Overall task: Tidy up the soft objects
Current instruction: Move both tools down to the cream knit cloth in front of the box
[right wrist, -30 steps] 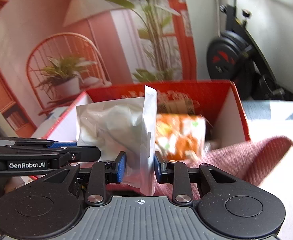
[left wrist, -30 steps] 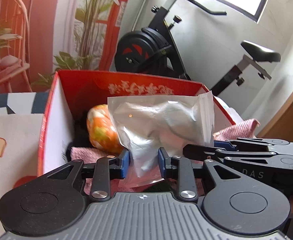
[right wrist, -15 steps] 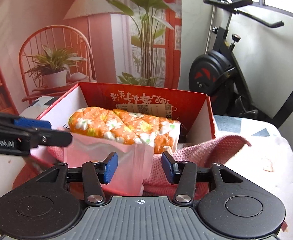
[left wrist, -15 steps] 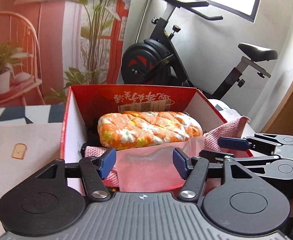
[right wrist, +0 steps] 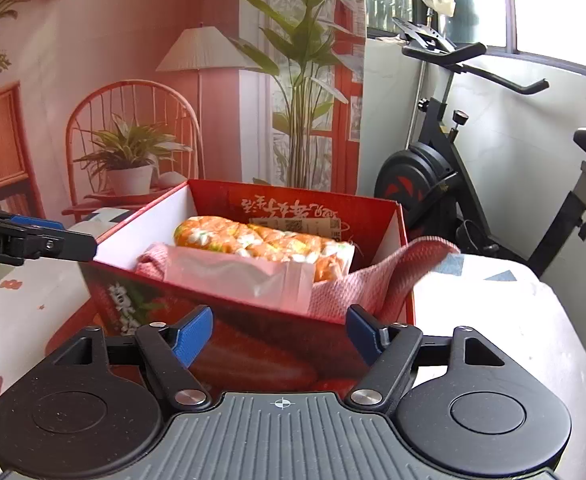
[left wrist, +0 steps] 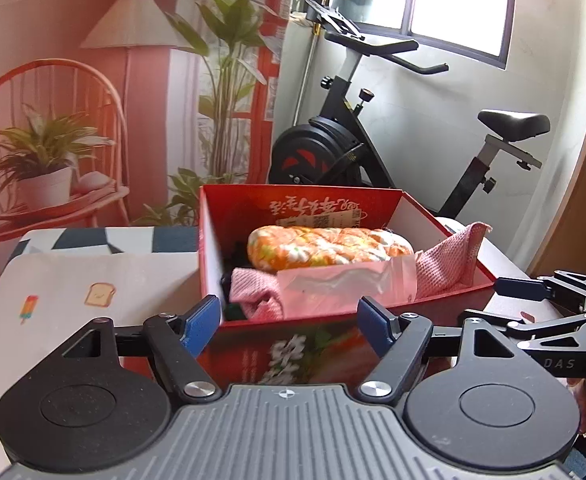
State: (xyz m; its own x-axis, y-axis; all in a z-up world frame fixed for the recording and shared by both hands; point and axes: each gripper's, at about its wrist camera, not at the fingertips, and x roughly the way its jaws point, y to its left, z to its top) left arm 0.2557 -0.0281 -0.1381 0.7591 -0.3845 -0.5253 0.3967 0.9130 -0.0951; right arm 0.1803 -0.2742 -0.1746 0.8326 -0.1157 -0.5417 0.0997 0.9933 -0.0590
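Note:
A red cardboard box [left wrist: 445, 298] [right wrist: 253, 320] stands on the table. Inside lie an orange floral quilted bundle [left wrist: 329, 248] [right wrist: 261, 242], a clear plastic pouch [left wrist: 349, 284] [right wrist: 233, 276] at the near side, and a pink knitted cloth [left wrist: 453, 258] [right wrist: 357, 284] that hangs over the right rim. My left gripper [left wrist: 289, 326] is open and empty, just in front of the box. My right gripper [right wrist: 281, 334] is open and empty, also in front of the box. Each gripper shows at the edge of the other's view.
The table wears a white cloth [left wrist: 73, 280] [right wrist: 493, 320] with small printed pictures. Behind the table stand an exercise bike [left wrist: 353, 148] [right wrist: 433, 176], a tall plant [right wrist: 305, 80] and a printed backdrop with a chair and lamp.
Both grippers let go of the plastic pouch, which now lies in the box. Both opened wide and drew back from the box.

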